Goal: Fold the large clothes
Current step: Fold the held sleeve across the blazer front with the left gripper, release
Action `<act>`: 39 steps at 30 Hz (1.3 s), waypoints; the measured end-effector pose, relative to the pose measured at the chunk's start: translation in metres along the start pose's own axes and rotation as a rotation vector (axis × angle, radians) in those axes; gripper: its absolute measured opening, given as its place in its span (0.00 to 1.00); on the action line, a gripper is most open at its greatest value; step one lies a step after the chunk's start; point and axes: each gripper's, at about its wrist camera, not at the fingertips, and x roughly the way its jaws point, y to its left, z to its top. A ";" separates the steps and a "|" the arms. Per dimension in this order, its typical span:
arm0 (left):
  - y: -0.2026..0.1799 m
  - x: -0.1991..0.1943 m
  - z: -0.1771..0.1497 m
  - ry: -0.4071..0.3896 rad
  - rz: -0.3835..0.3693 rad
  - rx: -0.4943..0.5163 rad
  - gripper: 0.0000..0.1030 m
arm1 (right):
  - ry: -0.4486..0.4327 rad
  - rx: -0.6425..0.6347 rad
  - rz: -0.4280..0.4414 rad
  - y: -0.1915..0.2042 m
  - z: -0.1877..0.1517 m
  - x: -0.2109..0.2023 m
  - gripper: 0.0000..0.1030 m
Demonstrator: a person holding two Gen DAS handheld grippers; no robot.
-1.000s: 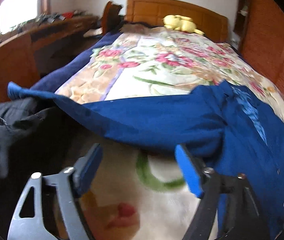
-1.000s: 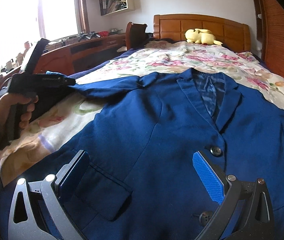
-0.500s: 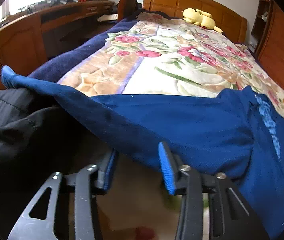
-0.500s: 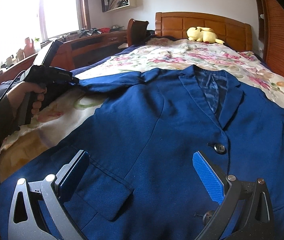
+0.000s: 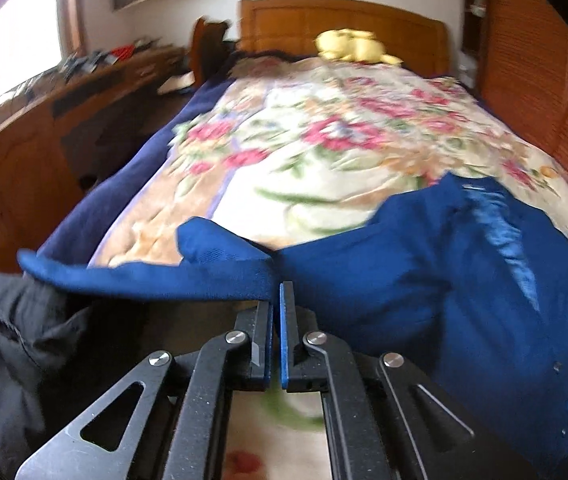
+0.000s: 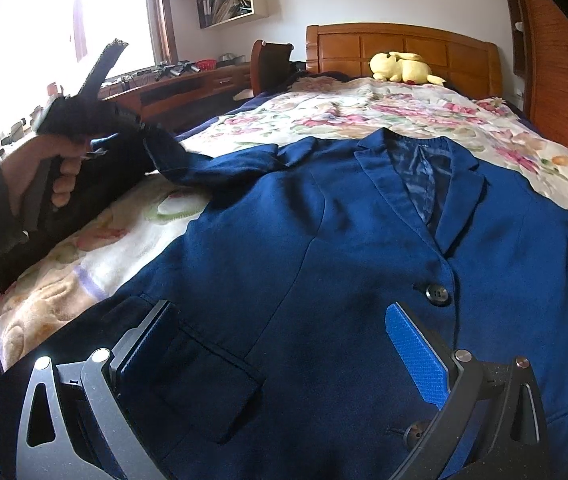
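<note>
my left claw (image 5: 276, 296) clamped on sleeve (image 5: 220, 268) | right claw (image 6: 284, 340) open over jacket (image 6: 323, 260), flat at bed (image 6: 363, 116) foot | risk: thin pinch slips, sleeve drops crooked

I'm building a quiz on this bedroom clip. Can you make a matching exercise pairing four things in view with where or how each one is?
Things:
1. left hand-held gripper
2. right hand-held gripper
3. yellow plush toy
4. blue jacket

States:
A. by the headboard
B. spread front-up on the floral blanket
C. shut on the jacket sleeve
D. open above the jacket front

Pairs: 1-C, 2-D, 3-A, 4-B
</note>
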 end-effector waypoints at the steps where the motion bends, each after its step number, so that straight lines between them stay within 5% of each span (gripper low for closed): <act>1: -0.012 -0.006 0.003 -0.007 -0.012 0.030 0.02 | -0.006 -0.004 -0.005 0.002 0.000 -0.001 1.00; 11: -0.099 -0.045 0.004 0.021 -0.090 0.182 0.03 | -0.033 0.004 -0.006 -0.001 -0.003 -0.003 1.00; 15: -0.102 -0.050 -0.018 0.036 -0.101 0.222 0.22 | -0.033 0.009 -0.001 -0.001 -0.003 -0.001 1.00; 18: -0.095 -0.060 -0.042 0.046 -0.152 0.222 0.30 | -0.035 0.015 0.003 -0.002 -0.004 -0.001 1.00; 29: -0.046 -0.102 -0.110 -0.009 -0.198 0.127 0.31 | 0.001 0.012 0.009 0.000 0.002 0.004 1.00; 39: 0.012 -0.127 -0.126 -0.083 -0.199 0.037 0.32 | -0.018 -0.163 0.022 0.047 0.072 0.005 1.00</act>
